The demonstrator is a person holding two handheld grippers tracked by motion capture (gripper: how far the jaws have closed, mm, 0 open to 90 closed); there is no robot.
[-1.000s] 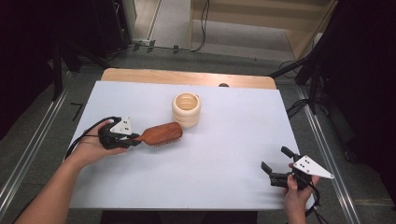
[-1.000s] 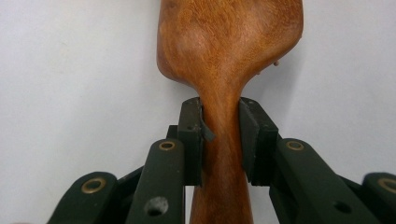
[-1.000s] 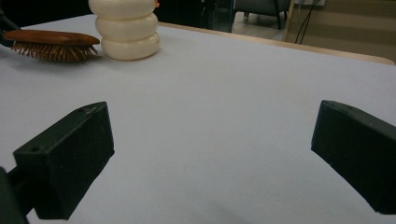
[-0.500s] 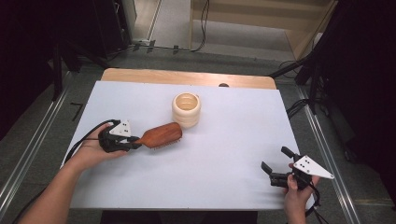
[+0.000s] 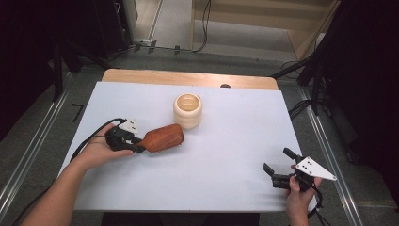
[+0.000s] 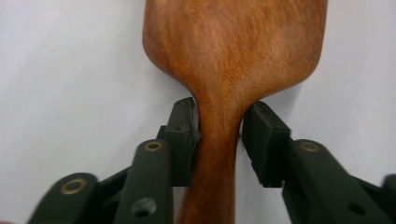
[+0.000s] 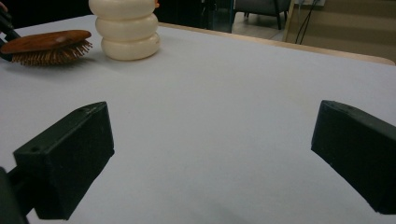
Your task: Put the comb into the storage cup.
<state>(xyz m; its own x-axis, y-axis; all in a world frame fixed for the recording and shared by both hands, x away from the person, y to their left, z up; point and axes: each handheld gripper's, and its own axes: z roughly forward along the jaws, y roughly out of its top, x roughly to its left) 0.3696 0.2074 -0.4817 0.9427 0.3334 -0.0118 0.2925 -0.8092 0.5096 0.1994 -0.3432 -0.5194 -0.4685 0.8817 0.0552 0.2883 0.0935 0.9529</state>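
On the left side of the white table (image 5: 226, 155), my left gripper (image 5: 139, 145) lies low over the surface, pointing right, with the handle of the wooden hairbrush (image 5: 162, 138) between its jaws. My left hand (image 5: 96, 151) rests on the table behind it. In the left gripper view the jaws have just been easing apart: the left pad (image 6: 186, 135) is against the narrow neck of the brush handle (image 6: 215, 154), while the right pad (image 6: 264, 140) stands just clear of it with a thin strip of table showing between, so the grip has loosened and the pads no longer clamp the wood. The brush lies on the table with its polished back up and its bristles down, head pointing right and slightly away from me.

Just beyond the brush head, near but apart from it, stands a cream ribbed cup (image 5: 187, 110), upright with its mouth open to the top.

Well apart, at the near right corner of the table, my right gripper (image 5: 277, 167) is held in my right hand (image 5: 299, 197), jaws spread wide with nothing between them; its own view looks across bare table toward the brush (image 7: 46, 46) and the cup (image 7: 125, 29)
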